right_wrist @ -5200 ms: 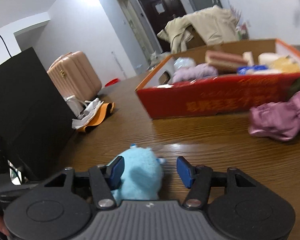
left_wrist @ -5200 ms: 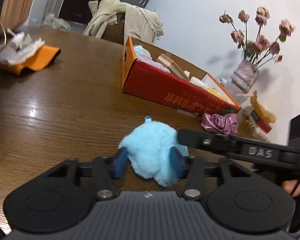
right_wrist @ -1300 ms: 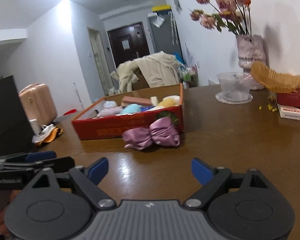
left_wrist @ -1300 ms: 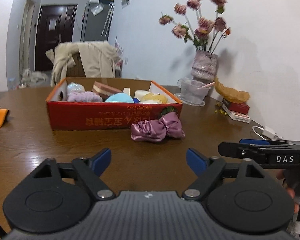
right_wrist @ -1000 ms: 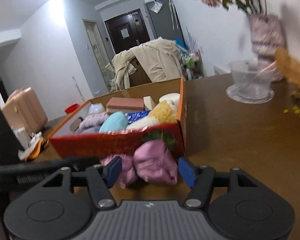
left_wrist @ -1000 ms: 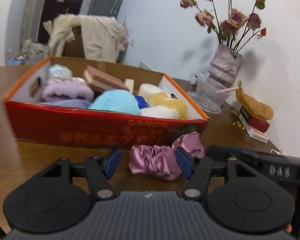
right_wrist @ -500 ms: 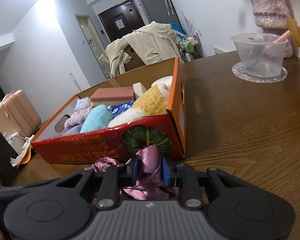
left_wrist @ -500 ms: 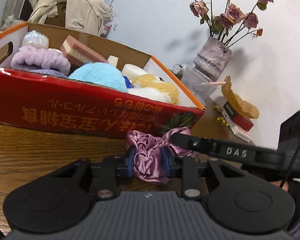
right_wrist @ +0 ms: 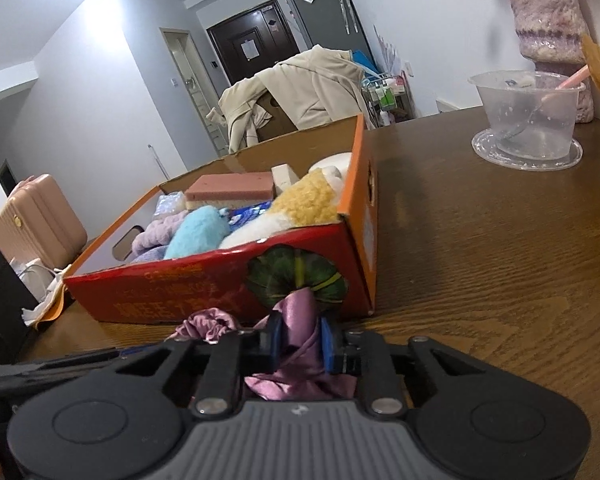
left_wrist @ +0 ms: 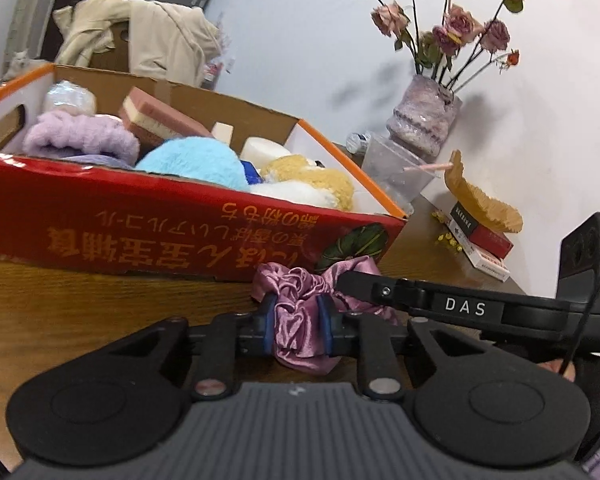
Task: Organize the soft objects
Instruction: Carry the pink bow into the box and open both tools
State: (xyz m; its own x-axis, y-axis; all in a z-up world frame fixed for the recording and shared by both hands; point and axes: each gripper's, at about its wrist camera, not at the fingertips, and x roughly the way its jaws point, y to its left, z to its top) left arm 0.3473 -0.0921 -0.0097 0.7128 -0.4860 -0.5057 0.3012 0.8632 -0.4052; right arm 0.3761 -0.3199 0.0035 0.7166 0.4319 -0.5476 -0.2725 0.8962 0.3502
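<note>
Both your tools just closed on 1 purple satin scrunchie (left_wrist: 300, 312): left tool (left_wrist: 298, 320), right tool (right_wrist: 300, 340). Scrunchie on worktop (right_wrist: 480, 240), 6 o'clock of red box (left_wrist: 140, 232). Risk: uneven lift stretches fabric, satin slips, snags box wall.

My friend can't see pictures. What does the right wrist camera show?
The right gripper pinches a shiny purple satin scrunchie on a brown wooden table, just in front of a red cardboard box full of soft toys and sponges. A clear plastic bowl sits farther back.
</note>
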